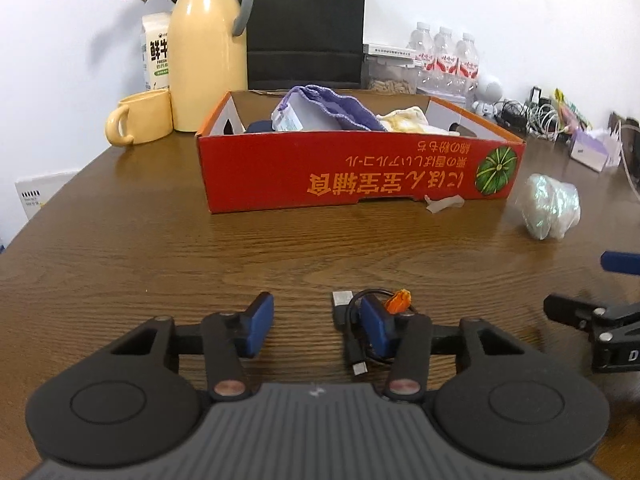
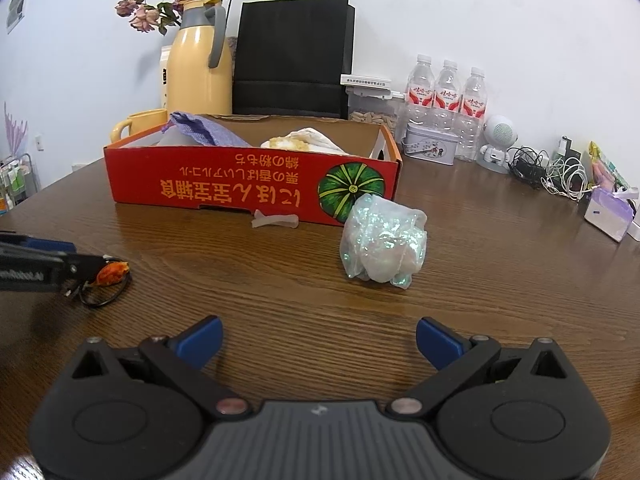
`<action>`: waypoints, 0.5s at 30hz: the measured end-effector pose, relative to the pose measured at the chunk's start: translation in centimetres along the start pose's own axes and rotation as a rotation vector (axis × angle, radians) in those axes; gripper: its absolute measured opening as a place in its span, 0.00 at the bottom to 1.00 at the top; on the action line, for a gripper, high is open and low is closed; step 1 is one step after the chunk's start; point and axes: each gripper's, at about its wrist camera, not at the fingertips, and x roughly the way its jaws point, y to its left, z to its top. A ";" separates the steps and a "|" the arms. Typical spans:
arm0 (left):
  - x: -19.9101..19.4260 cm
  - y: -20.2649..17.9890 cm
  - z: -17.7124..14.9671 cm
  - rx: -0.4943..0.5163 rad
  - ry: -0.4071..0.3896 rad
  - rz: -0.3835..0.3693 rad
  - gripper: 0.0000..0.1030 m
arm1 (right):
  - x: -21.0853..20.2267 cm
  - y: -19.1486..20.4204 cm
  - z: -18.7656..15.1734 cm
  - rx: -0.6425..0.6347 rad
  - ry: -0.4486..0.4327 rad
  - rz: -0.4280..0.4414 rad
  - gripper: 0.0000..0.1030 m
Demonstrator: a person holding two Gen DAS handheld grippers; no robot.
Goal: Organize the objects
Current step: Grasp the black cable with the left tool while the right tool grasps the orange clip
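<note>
The left gripper (image 1: 316,326) sits low over the wooden table (image 1: 160,240) with its blue pads spread apart and nothing between them. A coiled black USB cable (image 1: 352,332) with an orange tie (image 1: 398,300) lies at the inner side of the right-hand pad (image 1: 376,328); actual contact cannot be confirmed. In the right wrist view the same cable (image 2: 106,292) lies on the table at the tip of the left gripper (image 2: 68,270).

The right gripper (image 2: 318,340) hovers above bare table, jaws wide apart, holding nothing. Ahead of it lies a crumpled iridescent plastic bag (image 2: 382,240), just beside the near right corner of the red cardboard box (image 2: 240,188). A small translucent piece (image 2: 276,220) rests against the box's front wall.

The box holds a purple cloth pouch (image 1: 336,108) and a cream cloth (image 1: 408,120).

Behind the box stand a yellow mug (image 1: 140,120), a yellow thermos jug (image 1: 208,52), a black paper bag (image 2: 292,56) and three water bottles (image 2: 446,100).
</note>
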 end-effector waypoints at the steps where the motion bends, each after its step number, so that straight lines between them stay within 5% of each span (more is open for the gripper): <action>1: 0.0 -0.1 -0.1 0.008 -0.001 -0.006 0.39 | 0.0 0.0 0.0 0.001 0.000 -0.001 1.00; 4: -0.2 -0.7 -0.2 0.041 -0.005 -0.036 0.14 | 0.1 0.0 0.0 0.002 0.002 0.001 1.00; 15: -2.9 -0.1 0.9 -0.014 -0.091 -0.094 0.13 | 0.1 0.1 0.0 0.007 0.004 -0.008 1.00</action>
